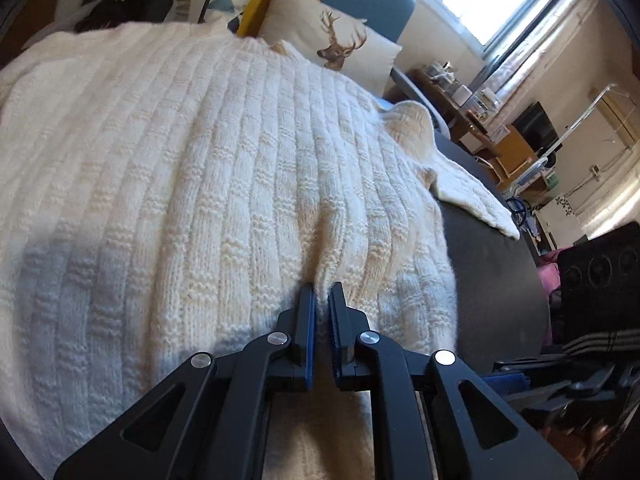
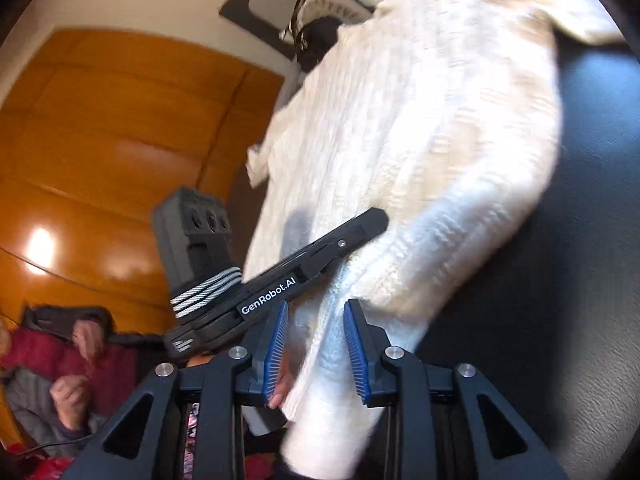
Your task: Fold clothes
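The cream ribbed knit sweater (image 1: 208, 168) lay spread on the dark round worktop (image 1: 492, 264), body running away from the left gripper (image 1: 322, 296), which pinched a hem ridge. The right gripper (image 2: 316, 320), spread, straddled a hanging fold beside it. One sleeve (image 1: 472, 188) reached the worktop edge.

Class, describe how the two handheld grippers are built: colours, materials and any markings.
The left gripper and the right gripper are matte black linkage frames with silver pivot pins and ribbed blue finger pads. From the right wrist view, the left one shows white "GenRobot.AI" lettering.
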A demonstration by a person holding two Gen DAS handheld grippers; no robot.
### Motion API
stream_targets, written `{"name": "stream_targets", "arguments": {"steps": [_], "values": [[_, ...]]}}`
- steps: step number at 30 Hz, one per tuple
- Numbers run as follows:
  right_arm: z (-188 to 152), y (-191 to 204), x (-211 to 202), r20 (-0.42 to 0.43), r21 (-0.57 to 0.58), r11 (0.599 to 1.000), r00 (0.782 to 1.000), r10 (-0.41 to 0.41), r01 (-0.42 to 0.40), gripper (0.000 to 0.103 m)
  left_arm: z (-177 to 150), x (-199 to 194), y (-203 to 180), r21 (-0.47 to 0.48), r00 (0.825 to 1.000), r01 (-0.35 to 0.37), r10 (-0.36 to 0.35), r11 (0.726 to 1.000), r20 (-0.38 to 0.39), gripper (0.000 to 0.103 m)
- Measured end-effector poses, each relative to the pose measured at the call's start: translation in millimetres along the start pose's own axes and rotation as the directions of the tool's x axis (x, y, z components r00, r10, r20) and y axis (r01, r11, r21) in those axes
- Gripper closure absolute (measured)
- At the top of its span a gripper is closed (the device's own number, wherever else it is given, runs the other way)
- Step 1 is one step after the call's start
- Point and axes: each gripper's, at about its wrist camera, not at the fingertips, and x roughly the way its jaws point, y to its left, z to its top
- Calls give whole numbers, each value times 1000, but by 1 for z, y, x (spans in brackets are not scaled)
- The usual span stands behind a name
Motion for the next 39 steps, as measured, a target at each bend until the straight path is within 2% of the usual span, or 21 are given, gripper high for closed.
{"name": "stream_targets", "arguments": {"steps": [4,6,9,12,14,24,26,28,32,36,39], "values": [[-8,-12,-17,38,51,996,997,68,-70,73,-4,-8,2,11,1000,-13,12,1000,28,94],[-19,-30,-35,63,104,993,997,52,-58,73,-2,-7,4,-2,1000,6,-6,1000,27,94],[-39,-59,-50,51,192,981,999,16,-25,72,-1,-7,6,-11,999,22,-22,1000,29,94],[-53,-77,-50,44,242,970,999,13,-23,74,-2,-7,8,-18,999,33,-32,999,33,94],[-50,-77,-49,45,240,971,999,13,-24,74,-1,-6,9,-24,999,39,-39,999,33,94],[-28,-43,-5,-48,128,989,997,-63,69,74,-1,-3,11,-35,998,54,-53,998,30,94],[-24,-43,-1,-41,129,990,998,-56,61,78,0,-4,12,-38,998,58,-57,998,29,94],[-24,-46,-4,-26,130,991,999,-35,38,93,0,-4,13,-44,998,66,-65,997,28,94],[-31,-62,-28,34,164,985,998,47,-52,97,2,-4,13,-49,997,69,-68,996,23,94],[-40,-80,-72,113,201,975,991,70,-92,98,5,-4,5,-37,999,32,-32,999,8,93],[-44,-83,-111,168,191,978,984,50,-82,98,4,-4,-4,-27,1000,13,-13,1000,3,82]]}}
